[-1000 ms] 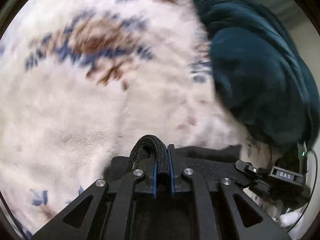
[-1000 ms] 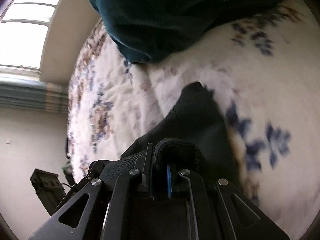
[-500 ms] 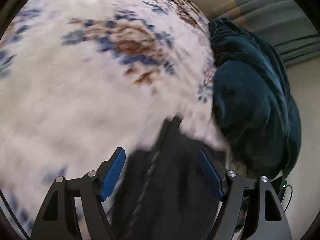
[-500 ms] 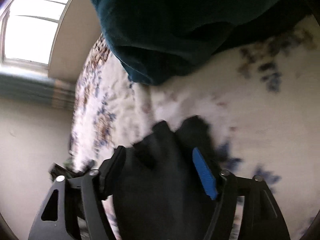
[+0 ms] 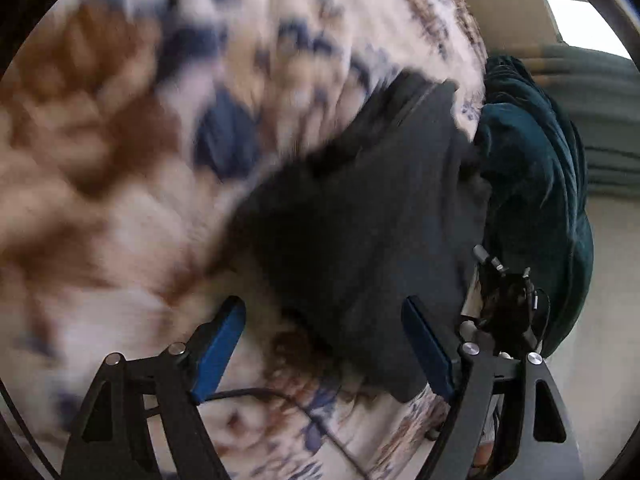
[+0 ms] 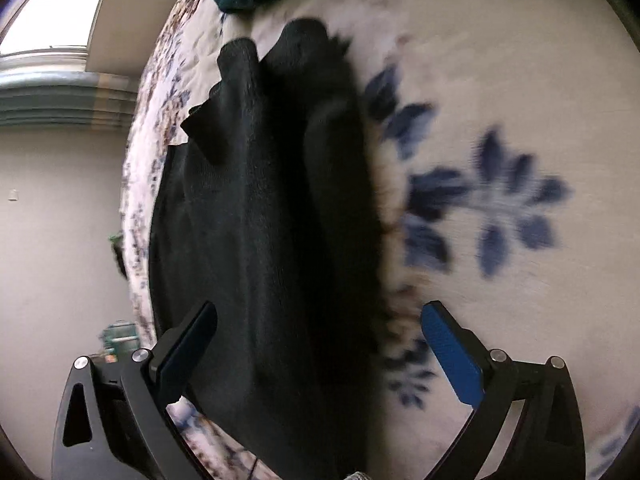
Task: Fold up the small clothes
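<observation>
Lying lengthwise away from the right claw [image 6: 320, 344], black garment [image 6: 260, 220].

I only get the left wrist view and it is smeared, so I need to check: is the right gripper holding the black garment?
Observer: No. The right gripper is open. Its jaws have just been opening, and the garment lies loose between them.
Operator: How is it lying on that side?
Observer: As a long strip on the blanket, with two rounded ends at the far end.
Operator: Is the gripper centred over it?
Observer: No. One finger is over the garment and the other is over bare blanket.
</observation>
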`<state>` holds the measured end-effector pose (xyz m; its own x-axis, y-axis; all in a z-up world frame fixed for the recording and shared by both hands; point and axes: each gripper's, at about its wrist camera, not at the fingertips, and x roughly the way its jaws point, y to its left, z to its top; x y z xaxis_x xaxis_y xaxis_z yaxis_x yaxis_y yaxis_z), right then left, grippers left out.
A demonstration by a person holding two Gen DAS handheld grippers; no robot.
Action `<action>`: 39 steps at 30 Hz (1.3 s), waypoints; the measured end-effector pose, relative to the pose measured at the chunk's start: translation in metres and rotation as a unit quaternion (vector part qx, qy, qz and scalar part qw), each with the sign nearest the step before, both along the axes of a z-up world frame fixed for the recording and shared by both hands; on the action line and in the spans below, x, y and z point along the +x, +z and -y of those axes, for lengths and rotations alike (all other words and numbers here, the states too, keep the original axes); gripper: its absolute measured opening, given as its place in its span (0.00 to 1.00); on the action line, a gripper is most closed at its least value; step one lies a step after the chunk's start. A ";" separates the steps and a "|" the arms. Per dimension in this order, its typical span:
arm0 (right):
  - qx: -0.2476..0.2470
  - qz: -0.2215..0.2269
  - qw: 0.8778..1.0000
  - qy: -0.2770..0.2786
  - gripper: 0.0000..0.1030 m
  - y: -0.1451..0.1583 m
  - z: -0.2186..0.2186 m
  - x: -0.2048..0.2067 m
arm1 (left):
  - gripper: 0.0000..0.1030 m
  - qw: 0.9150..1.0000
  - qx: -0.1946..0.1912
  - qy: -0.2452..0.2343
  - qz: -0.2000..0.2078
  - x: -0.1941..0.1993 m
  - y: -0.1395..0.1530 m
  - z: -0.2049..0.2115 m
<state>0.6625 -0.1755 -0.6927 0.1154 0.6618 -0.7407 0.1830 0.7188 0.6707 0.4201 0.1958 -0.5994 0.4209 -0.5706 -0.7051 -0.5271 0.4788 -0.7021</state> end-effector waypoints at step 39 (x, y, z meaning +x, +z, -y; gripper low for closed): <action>0.011 -0.054 0.978 -0.200 0.89 -0.024 -0.004 -0.155 | 0.75 0.981 0.121 -0.145 0.035 0.049 0.016 -0.022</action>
